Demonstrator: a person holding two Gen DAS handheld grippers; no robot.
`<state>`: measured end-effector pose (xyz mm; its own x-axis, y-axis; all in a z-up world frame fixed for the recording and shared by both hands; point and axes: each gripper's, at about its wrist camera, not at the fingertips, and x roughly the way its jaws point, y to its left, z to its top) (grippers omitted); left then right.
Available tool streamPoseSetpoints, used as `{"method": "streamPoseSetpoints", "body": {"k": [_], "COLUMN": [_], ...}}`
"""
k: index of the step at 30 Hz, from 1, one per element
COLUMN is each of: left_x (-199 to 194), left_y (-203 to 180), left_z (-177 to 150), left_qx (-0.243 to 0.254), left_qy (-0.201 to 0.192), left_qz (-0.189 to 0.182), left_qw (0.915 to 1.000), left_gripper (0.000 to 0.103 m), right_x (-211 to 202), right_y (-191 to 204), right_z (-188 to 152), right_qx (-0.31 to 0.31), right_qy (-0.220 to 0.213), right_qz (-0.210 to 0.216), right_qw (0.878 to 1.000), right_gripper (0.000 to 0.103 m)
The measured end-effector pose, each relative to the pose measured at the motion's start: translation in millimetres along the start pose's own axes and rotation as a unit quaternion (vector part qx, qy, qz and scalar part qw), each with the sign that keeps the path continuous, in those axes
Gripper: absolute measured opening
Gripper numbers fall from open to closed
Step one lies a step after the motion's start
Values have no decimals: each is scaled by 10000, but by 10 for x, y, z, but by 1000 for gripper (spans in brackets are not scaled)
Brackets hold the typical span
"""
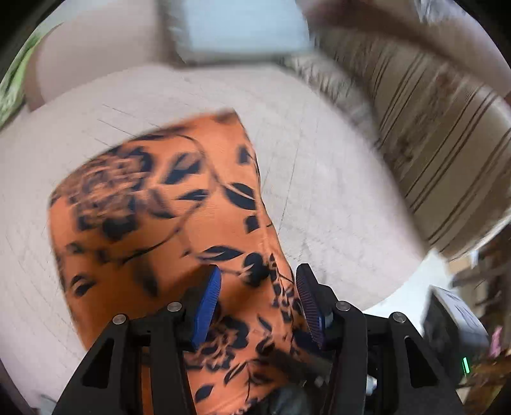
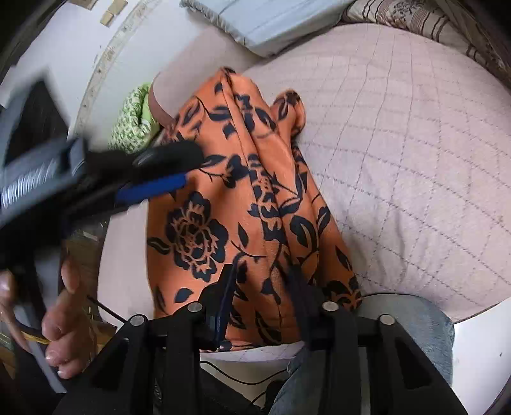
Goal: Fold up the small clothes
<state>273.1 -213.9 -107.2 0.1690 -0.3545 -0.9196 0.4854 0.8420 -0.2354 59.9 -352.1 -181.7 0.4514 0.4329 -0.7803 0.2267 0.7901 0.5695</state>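
Note:
An orange garment with a black floral print [image 1: 166, 217] lies on a pale quilted bed cover [image 1: 319, 178]. In the left wrist view my left gripper [image 1: 258, 287] is open just above the garment's near right edge, holding nothing. In the right wrist view the garment [image 2: 242, 204] runs away from me in long folds. My right gripper [image 2: 265, 281] has its blue pads set apart at the garment's near end, with cloth bunched between them; I cannot tell whether they press on it. The left gripper [image 2: 179, 169] shows blurred at the garment's left edge.
A light blue pillow [image 1: 242, 28] lies at the head of the bed. A striped beige cushion [image 1: 447, 153] is at the right. A green patterned cloth [image 2: 134, 121] lies off the bed's left side. The person's hand [image 2: 60, 322] and jeans-clad leg [image 2: 408, 344] are close by.

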Motion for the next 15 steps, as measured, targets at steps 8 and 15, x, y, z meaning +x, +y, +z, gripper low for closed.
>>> {"method": "streamPoseSetpoints", "body": {"k": [8,15], "left_x": [416,78], "left_y": [-43,-223], "left_z": [218,315], "left_qx": [-272,-161], "left_qy": [262,-404], "left_qz": [460,-167], "left_qw": [9982,9989], "left_gripper": [5,4], "right_x": [-213,-636], "right_y": [-130,-43], "right_z": [-65,-78], "right_qx": [166,-68], "right_qy": [-326,-948], "right_qz": [-91,-168], "right_qw": [9993,9953], "right_gripper": [5,5]}}
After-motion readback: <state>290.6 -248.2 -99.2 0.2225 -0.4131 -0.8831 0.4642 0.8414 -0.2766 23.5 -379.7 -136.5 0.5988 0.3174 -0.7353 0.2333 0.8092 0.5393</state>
